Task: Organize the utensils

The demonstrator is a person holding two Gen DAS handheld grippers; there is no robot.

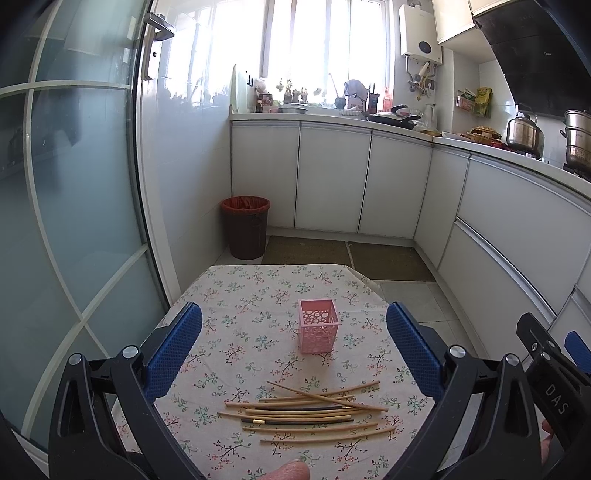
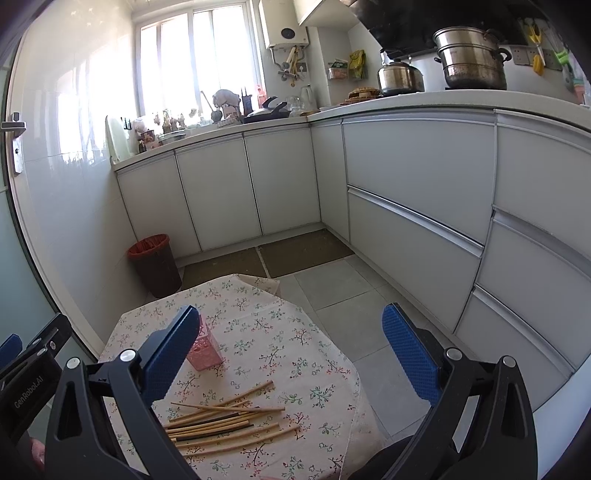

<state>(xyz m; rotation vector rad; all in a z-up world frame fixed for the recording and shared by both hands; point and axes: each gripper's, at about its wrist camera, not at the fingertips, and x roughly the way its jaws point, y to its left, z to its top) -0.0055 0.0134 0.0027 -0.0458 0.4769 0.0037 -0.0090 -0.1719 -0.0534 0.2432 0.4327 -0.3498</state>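
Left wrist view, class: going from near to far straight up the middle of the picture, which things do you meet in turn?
chopsticks → pink holder → far edge of the floral tablecloth → brown floor mats → white cabinets → window

"DAS" on the right tongs body in the left view, "GenRobot.AI" on the left tongs body in the right view

Home kitchen: white cabinets, steel pots, wall-mounted water heater.

Pink holder partly behind gripper
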